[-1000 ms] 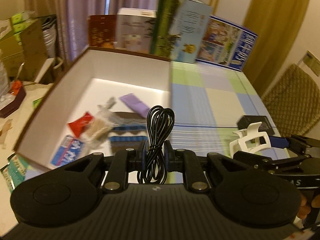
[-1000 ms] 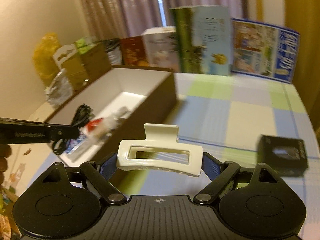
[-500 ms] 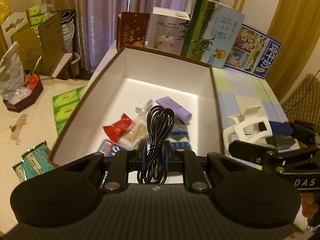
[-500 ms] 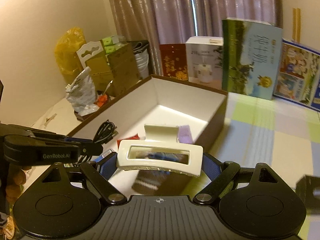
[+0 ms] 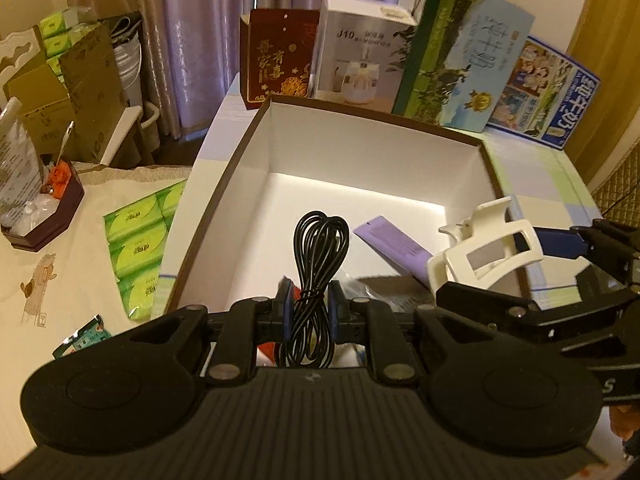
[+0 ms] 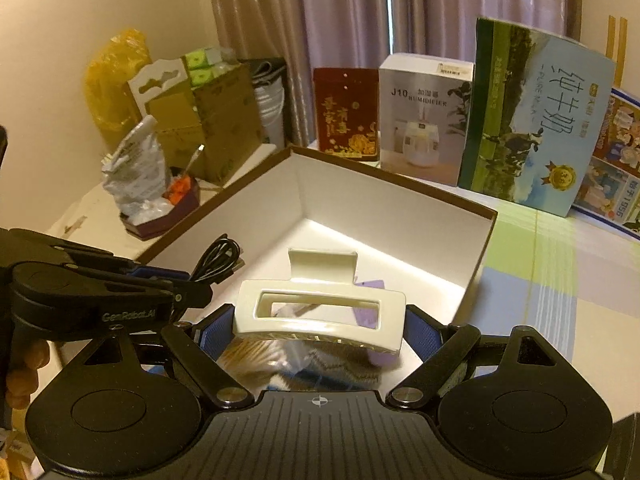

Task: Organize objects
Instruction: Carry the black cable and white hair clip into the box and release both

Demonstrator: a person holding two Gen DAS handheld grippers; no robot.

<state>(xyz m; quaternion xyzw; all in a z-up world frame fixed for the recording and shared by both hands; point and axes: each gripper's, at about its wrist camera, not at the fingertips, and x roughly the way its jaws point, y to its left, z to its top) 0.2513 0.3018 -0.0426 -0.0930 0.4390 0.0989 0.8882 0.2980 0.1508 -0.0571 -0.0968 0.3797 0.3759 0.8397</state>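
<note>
My left gripper (image 5: 308, 316) is shut on a coiled black cable (image 5: 318, 264) and hangs over the near end of the open brown box (image 5: 224, 208) with its white inside. My right gripper (image 6: 318, 330) is shut on a white hair claw clip (image 6: 320, 312), held by its two ends above the same box (image 6: 486, 236). In the left wrist view the clip (image 5: 484, 252) hangs at the right over the box's right side. In the right wrist view the cable (image 6: 218, 258) shows at the left. A purple packet (image 5: 394, 246) lies on the box floor, with other small items partly hidden under the grippers.
Tall cartons (image 5: 460, 52) and a red box (image 5: 278, 64) stand behind the brown box. Green tissue packs (image 5: 138, 244) lie on the cream cloth at the left, beside a dark tray of clutter (image 5: 40, 204). A checked tablecloth (image 6: 560, 280) stretches to the right.
Both grippers have swung left from over the checked cloth to above the box, carrying the cable and the clip. The black block on the cloth has left both views.
</note>
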